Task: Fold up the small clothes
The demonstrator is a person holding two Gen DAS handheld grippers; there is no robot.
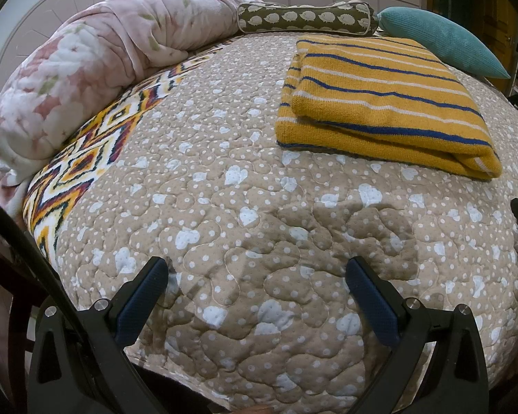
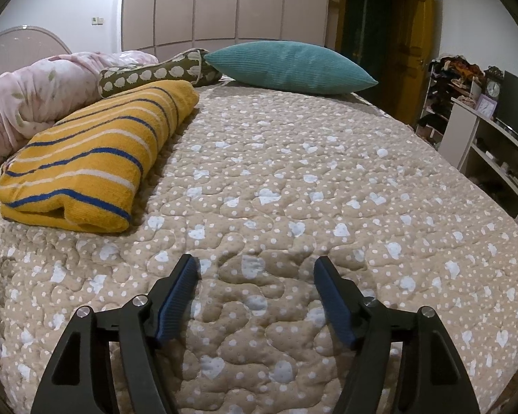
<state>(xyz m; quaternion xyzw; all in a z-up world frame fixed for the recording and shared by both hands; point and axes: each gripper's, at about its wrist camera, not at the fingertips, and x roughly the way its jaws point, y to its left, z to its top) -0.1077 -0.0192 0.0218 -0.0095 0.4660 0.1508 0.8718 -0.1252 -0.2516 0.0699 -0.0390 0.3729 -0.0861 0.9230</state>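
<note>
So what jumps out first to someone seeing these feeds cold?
The folded mustard-yellow striped garment lying on the beige heart-print quilt, ahead of both open grippers. Behind it, a teal cushion and a hedgehog-print bolster sit at the far edge, with a pink floral blanket bunched on the left.

Both cameras sit low and close over the quilt [image 1: 259,179], looking forward between their own spread fingers toward the head of the bed. The left wrist view faces slightly right: the folded sweater [image 1: 383,103] lies at 1 o'clock. The right wrist view has it [image 2: 96,155] at 10 o'clock. Both share the sweater, quilt and teal pillow [image 1: 442,41].
</note>
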